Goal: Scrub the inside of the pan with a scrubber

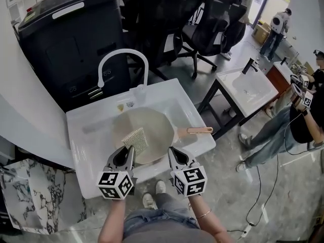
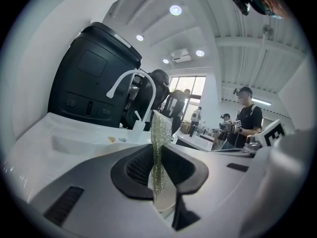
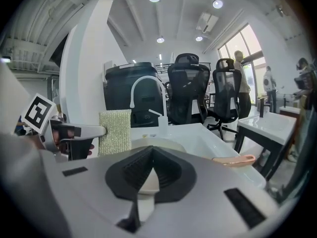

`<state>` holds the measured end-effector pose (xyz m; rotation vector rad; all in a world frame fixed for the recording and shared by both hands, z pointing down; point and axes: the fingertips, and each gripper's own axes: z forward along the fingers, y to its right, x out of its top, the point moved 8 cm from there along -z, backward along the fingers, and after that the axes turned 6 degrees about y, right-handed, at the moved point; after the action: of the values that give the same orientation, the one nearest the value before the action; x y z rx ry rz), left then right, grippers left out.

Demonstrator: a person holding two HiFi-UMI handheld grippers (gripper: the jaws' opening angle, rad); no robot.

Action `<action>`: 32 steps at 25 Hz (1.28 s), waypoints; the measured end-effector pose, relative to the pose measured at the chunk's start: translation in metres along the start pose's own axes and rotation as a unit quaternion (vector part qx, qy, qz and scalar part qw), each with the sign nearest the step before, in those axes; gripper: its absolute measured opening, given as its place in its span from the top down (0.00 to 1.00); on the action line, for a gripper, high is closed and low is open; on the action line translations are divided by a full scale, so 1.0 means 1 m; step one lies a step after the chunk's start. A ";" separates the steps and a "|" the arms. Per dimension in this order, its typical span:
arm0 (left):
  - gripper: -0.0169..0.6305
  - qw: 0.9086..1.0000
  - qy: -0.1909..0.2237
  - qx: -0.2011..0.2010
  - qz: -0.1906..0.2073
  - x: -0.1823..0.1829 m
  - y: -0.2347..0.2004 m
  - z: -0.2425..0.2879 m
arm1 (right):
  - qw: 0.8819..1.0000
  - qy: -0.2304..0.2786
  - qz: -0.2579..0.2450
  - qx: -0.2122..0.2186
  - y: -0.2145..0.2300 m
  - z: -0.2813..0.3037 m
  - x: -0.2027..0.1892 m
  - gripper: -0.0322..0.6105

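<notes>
The left gripper's (image 1: 128, 150) jaws are covering the scrubber's (image 1: 135, 139) lower edge; its body is hiding the pan's (image 1: 158, 128) near rim.

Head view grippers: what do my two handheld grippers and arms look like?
Both the left gripper and right gripper have tapering black jaws with ribbed pads on pale grey bodies, each carrying a white cube printed with black square markers. No cables show. Forearms are unsleeved; a thin bracelet circles the right wrist.
</notes>
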<state>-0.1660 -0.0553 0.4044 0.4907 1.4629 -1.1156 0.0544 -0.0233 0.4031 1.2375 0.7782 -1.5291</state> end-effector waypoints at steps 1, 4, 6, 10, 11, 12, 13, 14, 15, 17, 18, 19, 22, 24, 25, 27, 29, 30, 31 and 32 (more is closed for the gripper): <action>0.87 1.000 -0.003 0.002 0.002 0.001 -0.001 0.005 | 1.000 -0.001 0.001 0.000 0.003 0.004 0.000 0.93; 0.87 1.000 -0.016 0.010 0.011 0.003 -0.003 0.021 | 1.000 -0.004 0.008 -0.003 0.017 0.017 0.003 0.94; 0.87 0.999 -0.026 0.015 0.017 0.003 -0.004 0.034 | 1.000 -0.004 0.010 -0.006 0.028 0.024 0.005 0.93; 0.87 0.998 -0.050 0.019 0.025 -0.001 -0.005 0.062 | 1.000 -0.011 0.014 -0.012 0.047 0.036 0.006 0.93; 0.87 0.998 -0.057 0.018 0.027 -0.003 -0.004 0.069 | 1.000 -0.014 0.015 -0.015 0.051 0.038 0.005 0.93; 0.87 0.997 -0.065 0.016 0.030 -0.004 -0.003 0.076 | 1.000 -0.017 0.017 -0.017 0.056 0.040 0.004 0.93; 0.87 0.997 -0.072 0.013 0.033 -0.005 -0.002 0.084 | 0.999 -0.021 0.018 -0.019 0.062 0.042 0.004 0.93; 0.87 0.996 -0.078 0.010 0.036 -0.006 0.001 0.093 | 0.999 -0.024 0.020 -0.021 0.067 0.044 0.003 0.93; 0.87 0.996 -0.084 0.006 0.040 -0.007 0.003 0.102 | 0.999 -0.027 0.022 -0.022 0.073 0.046 0.003 0.93; 0.87 0.994 -0.096 -0.001 0.045 -0.009 0.008 0.118 | 0.999 -0.033 0.026 -0.026 0.083 0.050 0.002 0.93; 0.87 0.994 -0.103 -0.004 0.047 -0.010 0.010 0.125 | 0.999 -0.035 0.027 -0.027 0.086 0.052 0.001 0.93; 0.87 0.993 -0.109 -0.008 0.048 -0.012 0.012 0.132 | 0.999 -0.037 0.028 -0.028 0.089 0.054 0.001 0.93; 0.87 0.990 -0.131 -0.019 0.054 -0.018 0.018 0.151 | 0.998 -0.042 0.028 -0.027 0.096 0.058 0.000 0.94; 0.87 0.987 -0.145 -0.026 0.061 -0.023 0.021 0.162 | 0.998 -0.045 0.026 -0.025 0.099 0.061 0.000 0.93; 0.87 0.986 -0.152 -0.029 0.065 -0.025 0.022 0.167 | 0.998 -0.046 0.024 -0.024 0.101 0.062 0.001 0.93; 0.87 0.983 -0.167 -0.031 0.069 -0.031 0.022 0.177 | 0.998 -0.047 0.020 -0.024 0.105 0.066 0.001 0.93; 0.87 0.981 -0.181 -0.033 0.067 -0.038 0.020 0.184 | 0.998 -0.049 0.019 -0.024 0.107 0.070 0.001 0.93; 0.87 0.979 -0.188 -0.034 0.065 -0.041 0.020 0.188 | 0.998 -0.050 0.018 -0.023 0.109 0.072 0.001 0.93; 0.87 0.978 -0.193 -0.035 0.064 -0.044 0.019 0.191 | 0.998 -0.051 0.018 -0.023 0.110 0.073 0.001 0.93; 0.87 0.978 -0.197 -0.036 0.064 -0.047 0.018 0.195 | 0.998 -0.052 0.018 -0.022 0.111 0.075 0.001 0.94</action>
<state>-0.0373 -0.1970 0.4665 0.2881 1.1041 -0.9876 0.1345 -0.1261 0.4337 1.1238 0.7133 -1.5260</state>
